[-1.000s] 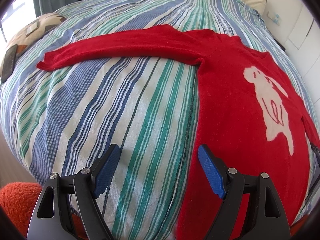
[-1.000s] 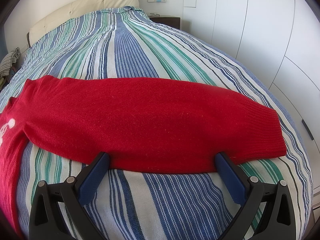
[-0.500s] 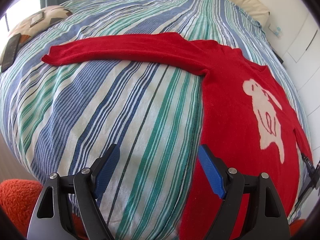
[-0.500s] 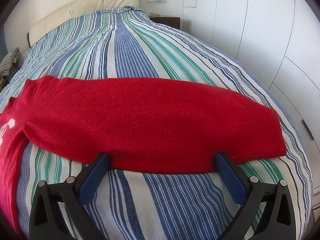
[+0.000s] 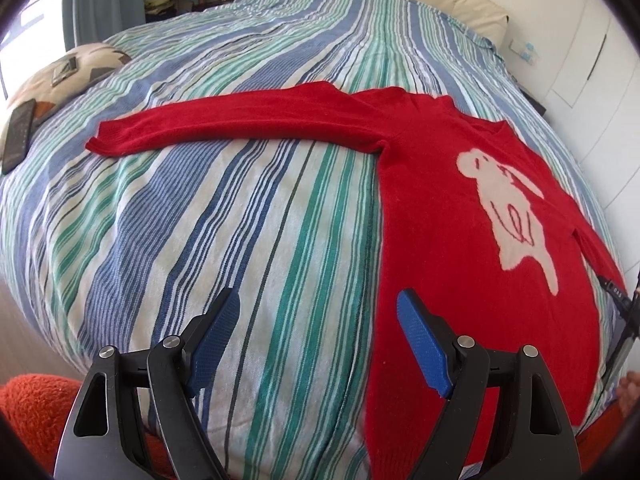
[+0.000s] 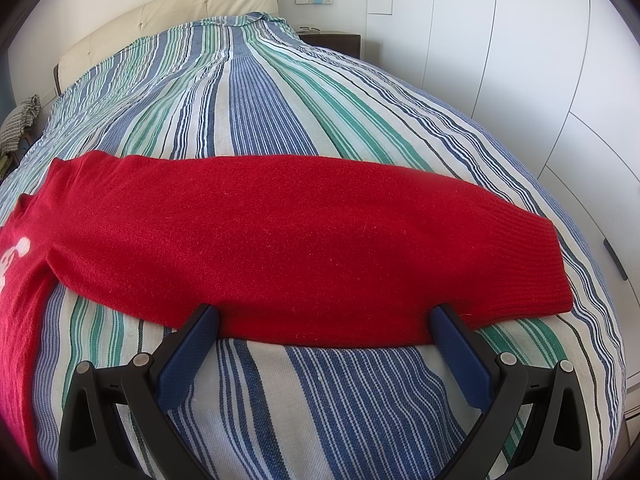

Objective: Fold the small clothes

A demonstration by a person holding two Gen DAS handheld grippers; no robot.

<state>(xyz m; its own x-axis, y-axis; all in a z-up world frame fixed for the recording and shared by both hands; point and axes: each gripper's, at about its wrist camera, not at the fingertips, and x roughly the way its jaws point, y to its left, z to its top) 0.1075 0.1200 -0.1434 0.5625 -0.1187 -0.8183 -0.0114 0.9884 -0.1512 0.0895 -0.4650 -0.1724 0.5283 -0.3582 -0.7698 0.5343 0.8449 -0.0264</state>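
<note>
Covering the bed (image 5: pixel 224 208), a striped sheet bears a red sweater (image 5: pixel 440 184) lying flat, sleeves out sideways. The left gripper (image 5: pixel 318 320) hovers spread by its side edge; the right gripper (image 6: pixel 324 330) is spread at one sleeve's (image 6: pixel 304 240) near edge.

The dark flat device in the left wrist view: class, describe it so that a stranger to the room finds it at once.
Start from the striped bed and follow the red sweater's sleeve out to its cuff. Beyond that, at the bed's edge, lies a patterned cushion. The dark flat device rests on its near end: slim, black, the only dark thing there.
</note>
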